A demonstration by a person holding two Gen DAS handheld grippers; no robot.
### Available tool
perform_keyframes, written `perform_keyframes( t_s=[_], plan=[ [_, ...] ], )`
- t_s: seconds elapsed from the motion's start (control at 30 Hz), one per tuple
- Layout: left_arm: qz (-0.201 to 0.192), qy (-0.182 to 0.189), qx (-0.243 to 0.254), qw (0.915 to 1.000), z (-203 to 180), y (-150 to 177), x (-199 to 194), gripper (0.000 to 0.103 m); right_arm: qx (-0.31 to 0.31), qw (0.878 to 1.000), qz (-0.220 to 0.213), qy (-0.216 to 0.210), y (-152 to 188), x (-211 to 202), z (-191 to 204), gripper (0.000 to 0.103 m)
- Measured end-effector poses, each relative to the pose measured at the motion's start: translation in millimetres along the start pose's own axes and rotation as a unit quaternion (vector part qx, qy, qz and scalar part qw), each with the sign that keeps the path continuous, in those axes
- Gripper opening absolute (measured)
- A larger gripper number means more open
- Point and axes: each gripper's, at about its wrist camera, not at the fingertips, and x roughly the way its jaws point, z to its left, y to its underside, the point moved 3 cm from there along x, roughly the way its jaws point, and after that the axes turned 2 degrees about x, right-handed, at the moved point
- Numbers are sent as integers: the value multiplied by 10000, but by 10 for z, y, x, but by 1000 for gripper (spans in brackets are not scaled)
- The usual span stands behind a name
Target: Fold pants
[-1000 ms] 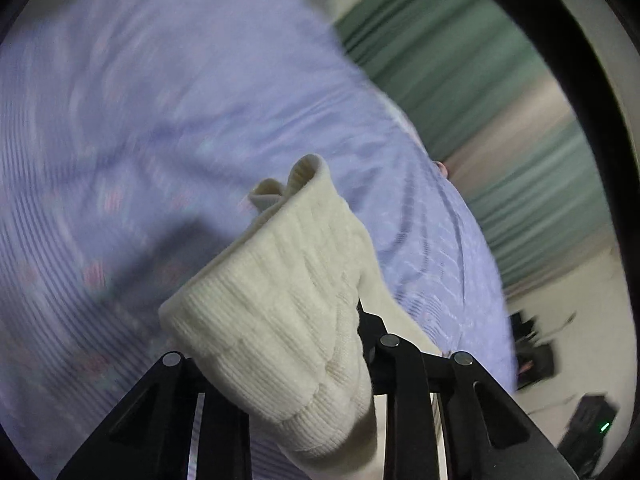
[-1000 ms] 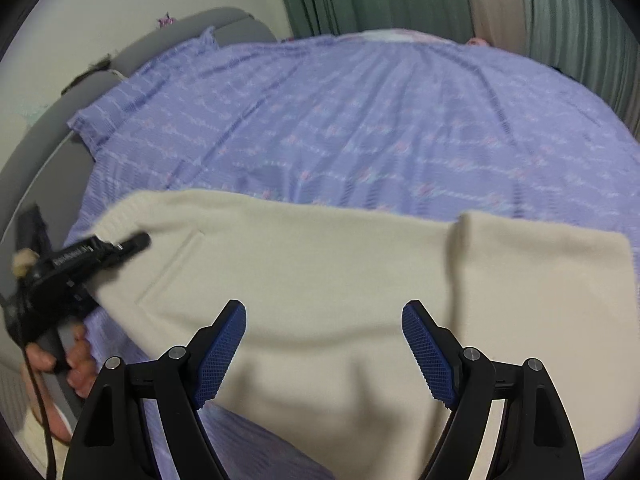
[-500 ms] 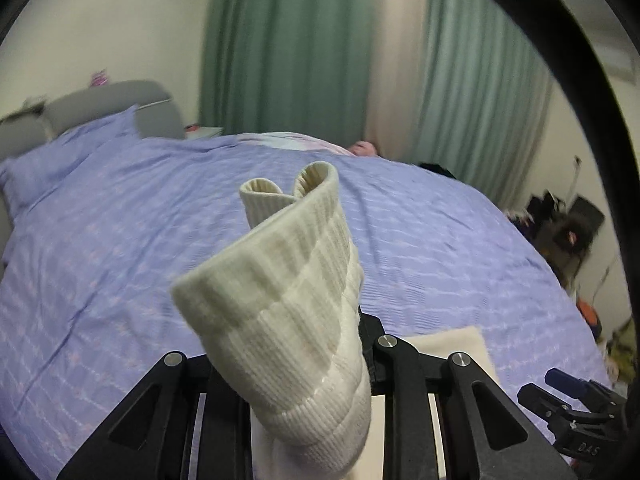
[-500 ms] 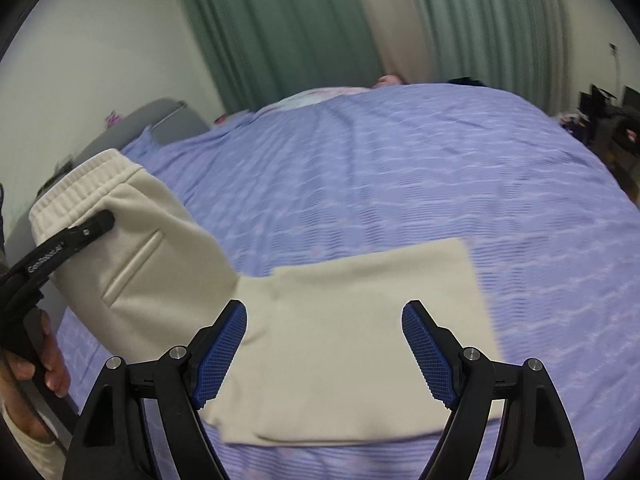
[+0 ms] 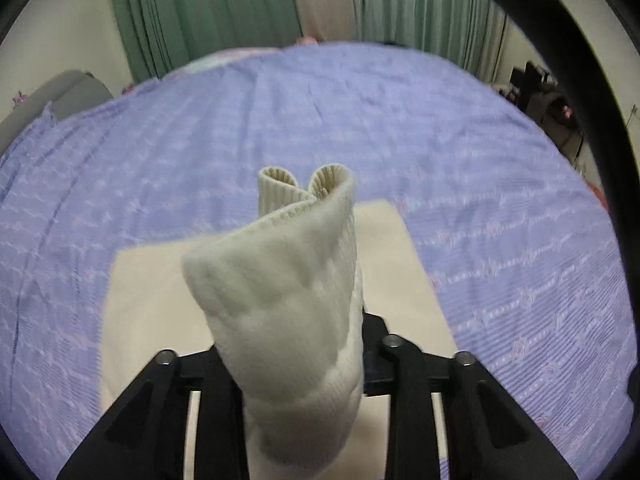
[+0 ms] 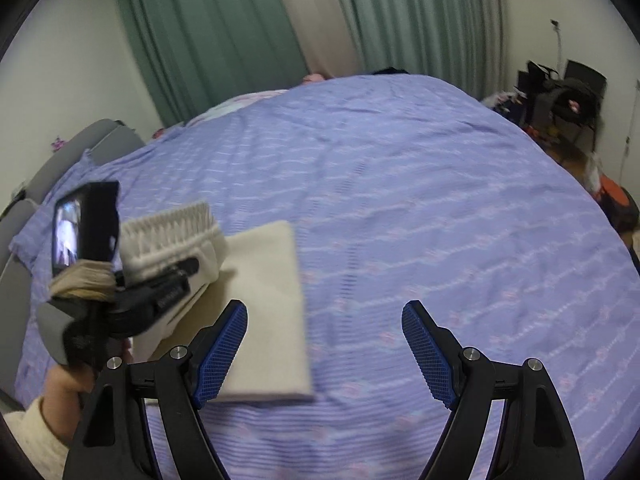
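- The left gripper (image 6: 176,276) is clamped on the ribbed waistband (image 5: 292,280) of the cream pants (image 6: 268,304), holding that end lifted above the bed (image 6: 420,220); in the left wrist view the band bunches up between the fingers and curls into two loops at its top.
- The rest of the pants lies flat on the lavender bedspread as a folded rectangle — its far edge and right edge run straight, and its near right corner sits just beside the right gripper's left finger (image 6: 222,348).
- The right gripper (image 6: 324,352) hovers over the bedspread with its blue-padded jaws spread wide and nothing between them; only bare striped cover shows in the gap.
- To the right of the pants and beyond them the bedspread runs broad and smooth to the bed's far edge.
- A grey headboard (image 6: 80,148) borders the bed on the left, green curtains (image 6: 224,40) hang behind, and dark clutter (image 6: 560,96) stands off the right side, well apart from the pants.
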Motion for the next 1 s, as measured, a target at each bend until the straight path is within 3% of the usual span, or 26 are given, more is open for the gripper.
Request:
perform_keyframes(
  t_s=[0.07, 0.13, 0.2, 0.3, 0.43, 0.57, 0.67, 0.8, 0.9, 1.0],
  plan=[
    [-66, 564, -143, 9983, -95, 19, -54, 66, 108, 9999, 41, 57, 24, -12, -188, 81],
    [-239, 827, -86, 9962, -212, 43, -193, 72, 170, 9998, 45, 85, 28, -22, -288, 81],
    [-434, 670, 98, 9968, -253, 33, -355, 76, 189, 9997, 10, 120, 37, -61, -379, 81],
    [-722, 739, -202, 9944, 58, 127, -643, 80, 125, 9999, -7, -36, 9, -27, -339, 81],
    [-807, 25, -454, 9957, 712, 316, -740, 81, -54, 9988, -5, -488, -29, 189, -68, 81],
    [-426, -482, -737, 9952, 1366, 609, -605, 81, -298, 9944, 199, -996, -35, 627, 353, 79],
    [-154, -582, -1091, 9922, 1733, 872, -492, 81, -455, 9906, 515, -1179, 1, 971, 590, 71],
    [287, -426, -1514, 9871, 1951, 1184, -274, 81, -522, 9915, 795, -885, 72, 1334, 717, 67],
    [594, -275, -1769, 9821, 1921, 1338, -131, 79, -358, 9915, 992, -763, 154, 1449, 708, 50],
    [695, 4, -2080, 9756, 1899, 1468, -105, 79, -204, 9896, 1043, -973, 232, 1362, 751, 34]
  ],
)
